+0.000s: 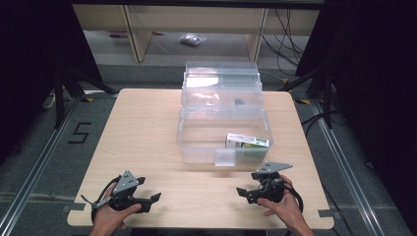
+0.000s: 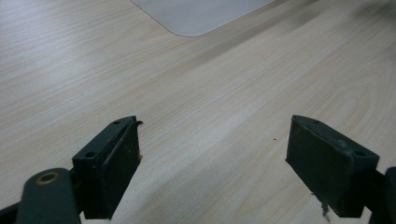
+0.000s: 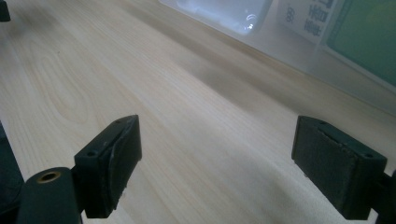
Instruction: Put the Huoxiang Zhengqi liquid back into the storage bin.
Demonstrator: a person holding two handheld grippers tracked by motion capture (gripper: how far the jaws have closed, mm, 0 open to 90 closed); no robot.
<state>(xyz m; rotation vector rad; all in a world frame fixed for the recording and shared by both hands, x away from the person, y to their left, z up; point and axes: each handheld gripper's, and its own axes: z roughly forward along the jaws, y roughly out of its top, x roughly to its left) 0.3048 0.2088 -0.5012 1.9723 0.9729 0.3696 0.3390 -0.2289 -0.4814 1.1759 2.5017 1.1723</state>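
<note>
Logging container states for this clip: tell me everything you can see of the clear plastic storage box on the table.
The clear plastic storage box stands on the far half of the light wooden table, lid swung open behind it and propped upright. Its walls are see-through and rounded at the corners, with a small clear latch tab on the near wall. Inside, at the near right, lies a white-and-green carton. Both claws rest apart from it, nearer the person.

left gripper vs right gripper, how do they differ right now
The left gripper rests near the table's front left edge, far from the clear box; the right gripper sits just in front of that box, below its latch. The left gripper points toward the table's middle from the left, the right gripper from the right, so they face each other. Both are open, empty, and each is held by a hand.
</note>
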